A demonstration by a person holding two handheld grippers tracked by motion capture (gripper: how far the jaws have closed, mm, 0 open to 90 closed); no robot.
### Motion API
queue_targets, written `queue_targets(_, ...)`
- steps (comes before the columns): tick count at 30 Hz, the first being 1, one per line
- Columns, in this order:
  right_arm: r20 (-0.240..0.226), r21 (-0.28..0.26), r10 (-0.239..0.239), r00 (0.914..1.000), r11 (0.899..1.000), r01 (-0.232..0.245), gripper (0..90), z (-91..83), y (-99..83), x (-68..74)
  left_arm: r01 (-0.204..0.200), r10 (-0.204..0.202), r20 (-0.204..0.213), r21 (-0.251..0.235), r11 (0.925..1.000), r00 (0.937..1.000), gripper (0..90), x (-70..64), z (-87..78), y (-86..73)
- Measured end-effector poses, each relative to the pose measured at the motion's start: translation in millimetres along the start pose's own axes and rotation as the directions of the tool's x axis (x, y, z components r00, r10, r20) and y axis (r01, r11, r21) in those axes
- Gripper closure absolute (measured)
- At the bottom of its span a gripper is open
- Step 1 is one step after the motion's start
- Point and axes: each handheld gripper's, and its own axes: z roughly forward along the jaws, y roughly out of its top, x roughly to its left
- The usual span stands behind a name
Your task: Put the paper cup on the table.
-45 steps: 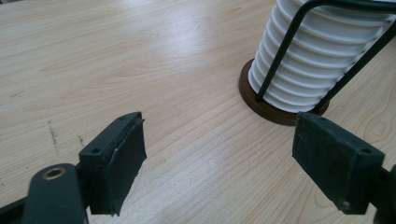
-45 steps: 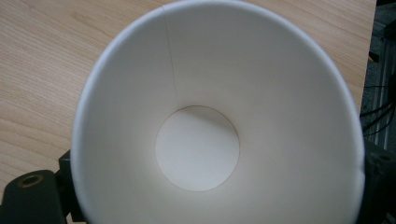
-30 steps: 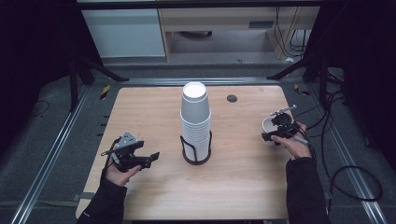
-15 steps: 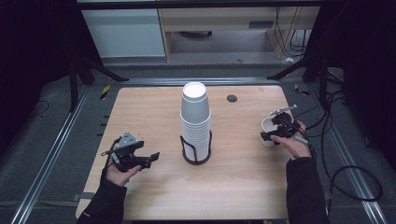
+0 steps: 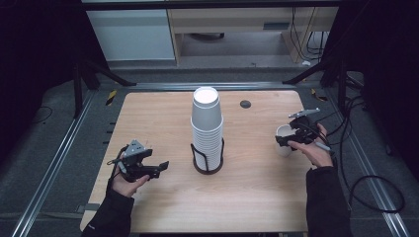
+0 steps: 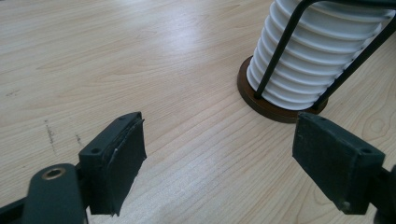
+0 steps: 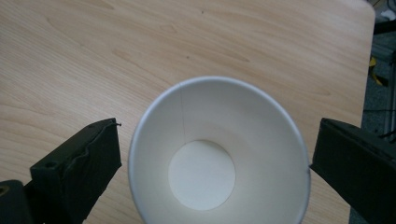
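A tall stack of white paper cups (image 5: 207, 123), upside down, stands in a black wire holder with a brown base (image 5: 206, 169) at the table's middle. The stack (image 6: 317, 60) also appears up close at the upper right of the left gripper view. My left gripper (image 5: 157, 169) (image 6: 219, 158) rests low on the front left, open and empty, pointing toward the holder. A single white cup (image 5: 283, 133) (image 7: 205, 177) stands mouth up on the right. My right gripper (image 5: 280, 141) (image 7: 212, 154) is open, with one jaw on either side of that cup's rim.
A small black round disc (image 5: 245, 103) lies on the wooden table (image 5: 148, 118) behind the stack. Cables (image 5: 365, 168) trail off the right edge onto the floor. Metal rails run along both sides, and a cabinet stands beyond the far edge.
The right hand has drifted slightly left and toward the person around the single cup. The left hand and the stack have not moved.
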Motion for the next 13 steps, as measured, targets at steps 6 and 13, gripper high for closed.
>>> queue_targets(6, 0.009, -0.078, -0.028, 0.9996, 0.997, 0.029, 1.3, -24.5, 5.8, 9.4, -0.002, 0.002, -0.004, -0.002, 1.0000, 1.0000, 16.4, 0.0, -1.3, 0.3)
queue_targets(13, -0.006, -0.171, -0.038, 0.9993, 0.985, 0.036, 2.3, -54.4, -3.3, 25.4, -0.003, 0.003, -0.011, 0.000, 1.0000, 0.9999, 16.1, 0.6, -2.0, 0.1)
